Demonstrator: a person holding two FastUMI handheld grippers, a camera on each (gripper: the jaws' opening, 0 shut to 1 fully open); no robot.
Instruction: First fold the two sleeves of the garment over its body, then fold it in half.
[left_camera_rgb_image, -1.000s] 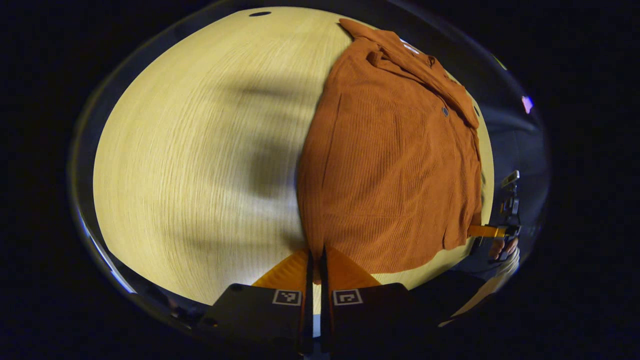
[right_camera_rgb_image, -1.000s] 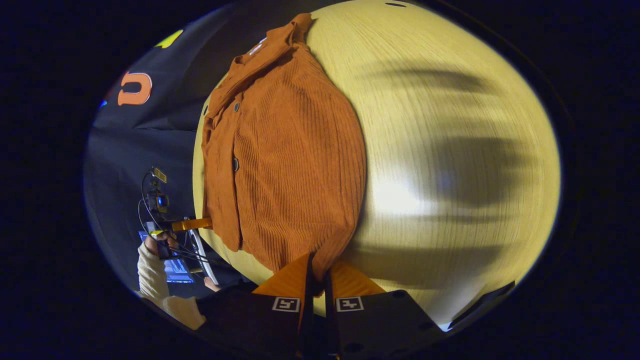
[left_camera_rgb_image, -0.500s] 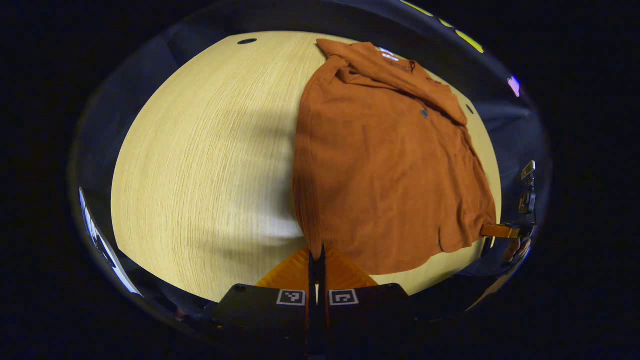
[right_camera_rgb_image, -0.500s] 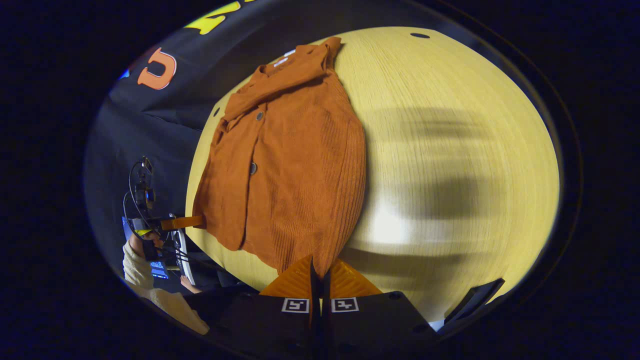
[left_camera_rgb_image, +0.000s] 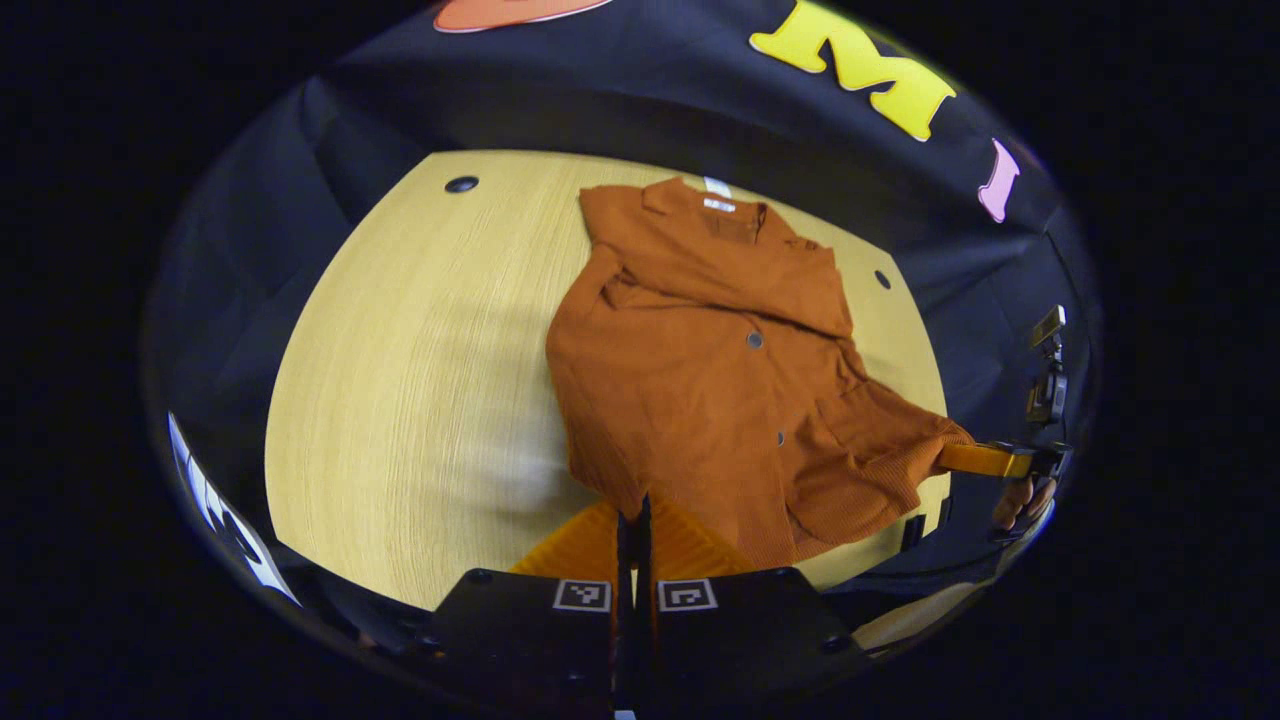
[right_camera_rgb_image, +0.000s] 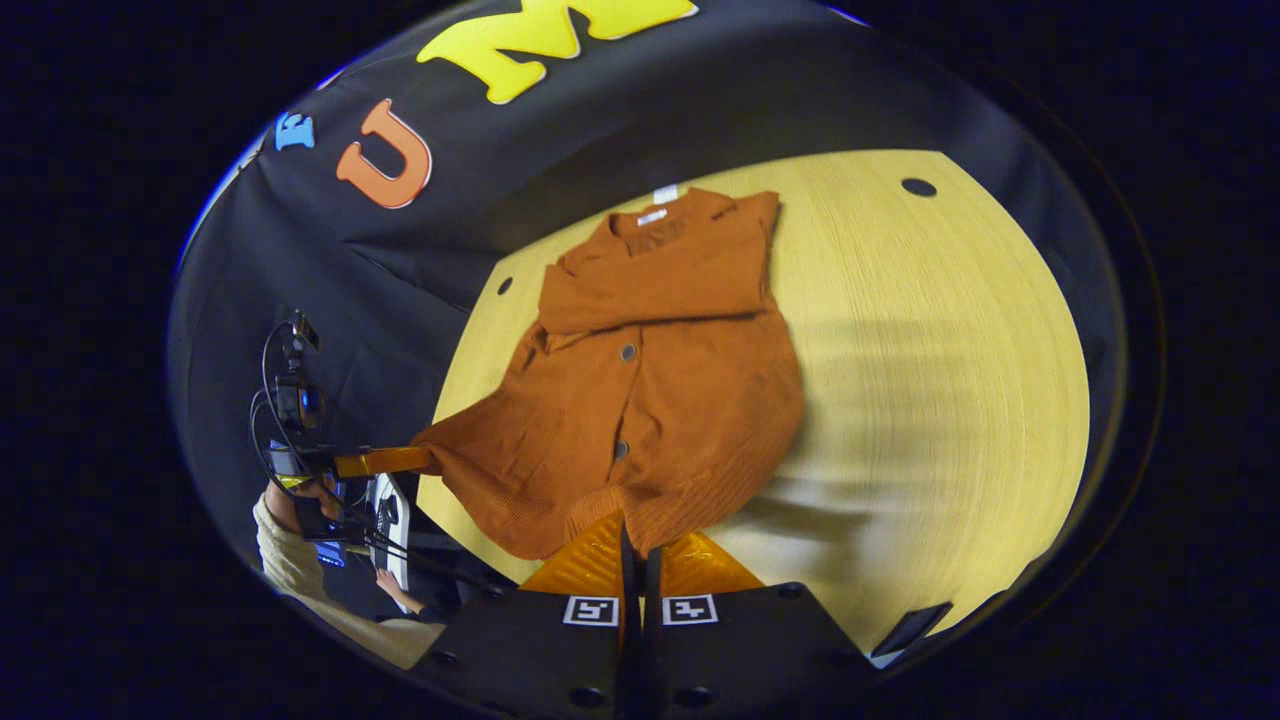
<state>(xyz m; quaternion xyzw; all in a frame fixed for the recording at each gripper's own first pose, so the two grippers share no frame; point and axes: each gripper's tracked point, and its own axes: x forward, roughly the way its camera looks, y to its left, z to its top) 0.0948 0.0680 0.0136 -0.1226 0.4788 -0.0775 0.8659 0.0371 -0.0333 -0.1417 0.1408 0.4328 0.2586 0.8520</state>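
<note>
on the table (left_camera_rgb_image: 400, 400) lies the shirt (left_camera_rgb_image: 700, 370), collar toward the booth's wall, both sleeves already crossed over its chest, its hem raised off the wood at 2 corners. it looks a soft, ribbed knit, light and limp (it sags between the 2 held corners), so it should drape and not hold a crease; a pinch at each hem corner seems the right hold, since the cloth would likely bunch if taken mid-edge. the left gripper (left_camera_rgb_image: 630, 520) has its fingers closed nearly together on the near hem corner, cloth pinched between them. the right gripper (right_camera_rgb_image: 635, 535) is likewise closed tight on the other hem corner; in the left gripper view it shows farther off (left_camera_rgb_image: 975, 458), held by a hand (left_camera_rgb_image: 1020, 497), pulling that corner outward.
</note>
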